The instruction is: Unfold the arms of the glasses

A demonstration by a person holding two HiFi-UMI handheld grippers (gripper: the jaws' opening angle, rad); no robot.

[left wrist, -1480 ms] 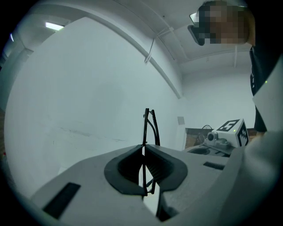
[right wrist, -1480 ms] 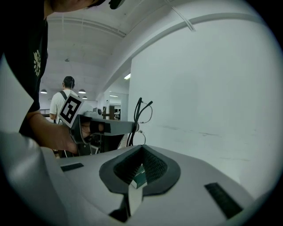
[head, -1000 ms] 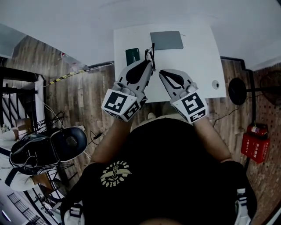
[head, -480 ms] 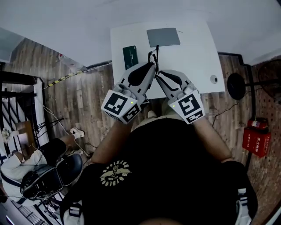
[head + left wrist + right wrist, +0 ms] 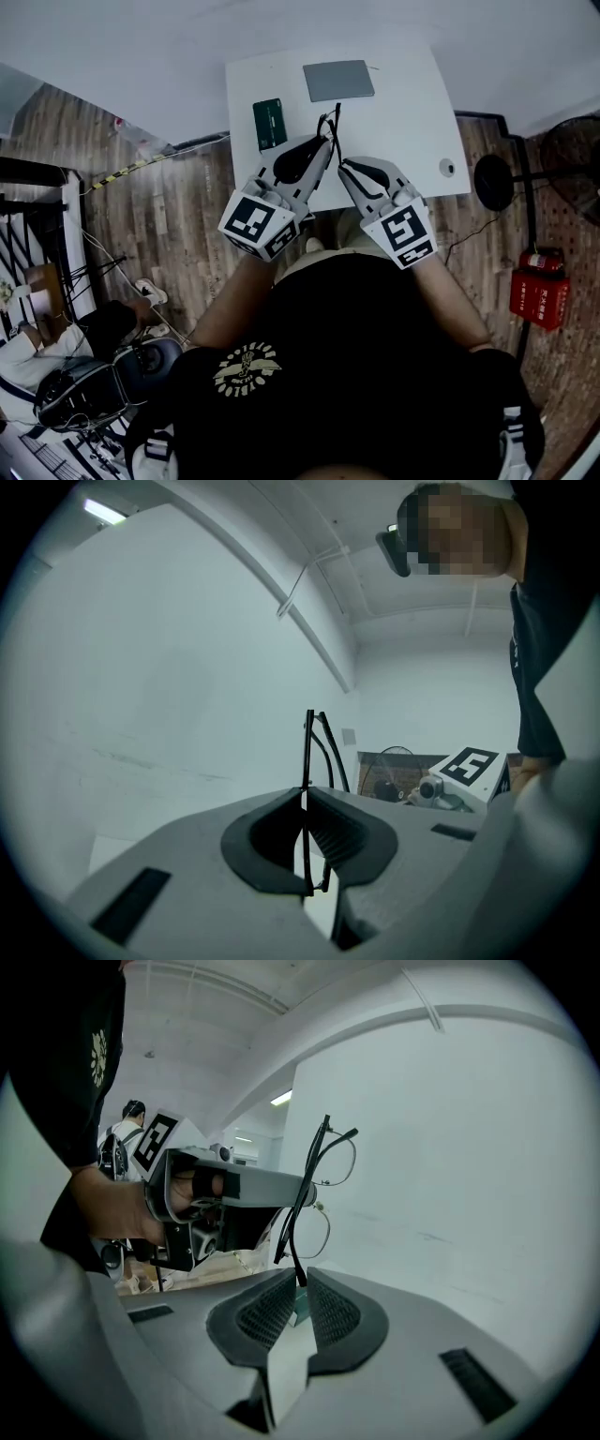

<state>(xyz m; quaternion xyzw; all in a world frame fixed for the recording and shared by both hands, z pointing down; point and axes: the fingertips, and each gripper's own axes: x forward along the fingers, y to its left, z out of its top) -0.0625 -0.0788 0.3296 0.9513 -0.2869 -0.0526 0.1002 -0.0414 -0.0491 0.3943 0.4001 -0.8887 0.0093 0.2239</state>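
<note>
One pair of glasses (image 5: 330, 127) | left gripper (image 5: 302, 803) clamps frame | green card (image 5: 269, 123) print unreadable

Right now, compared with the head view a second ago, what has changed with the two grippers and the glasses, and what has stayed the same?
The right gripper moved in to the glasses; its jaws have just been closing, with one arm's tip between them, not clearly pinched. The left gripper still clamps the frame.

thin dark wire glasses (image 5: 329, 127), upright, aloft
</note>
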